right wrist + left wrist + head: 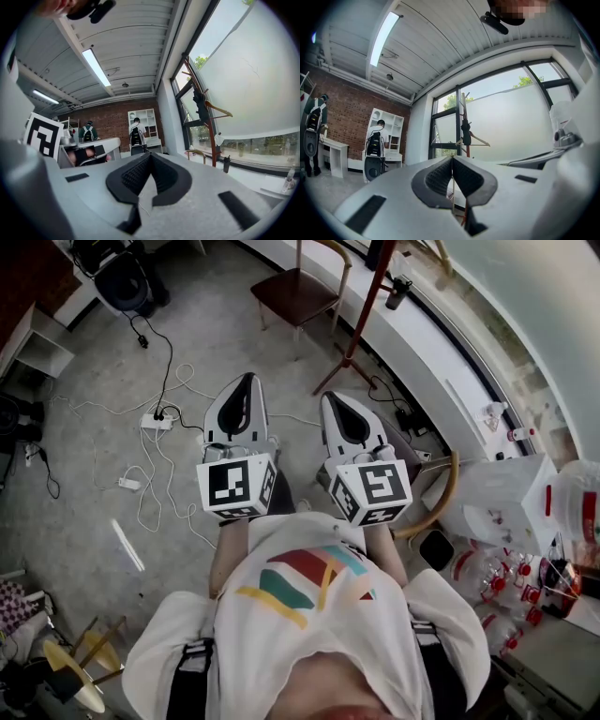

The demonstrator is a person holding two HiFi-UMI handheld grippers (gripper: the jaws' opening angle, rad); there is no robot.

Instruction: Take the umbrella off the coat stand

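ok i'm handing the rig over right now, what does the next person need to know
Left gripper: shut, empty.
Right gripper: shut, empty. Both are held level, side by side.
Black folded umbrella hangs on the reddish wooden coat stand by the window, well ahead of both grippers.
Done: nothing yet; umbrella untouched.
To do: close in, open a gripper, grip the umbrella, lift it off the stand.
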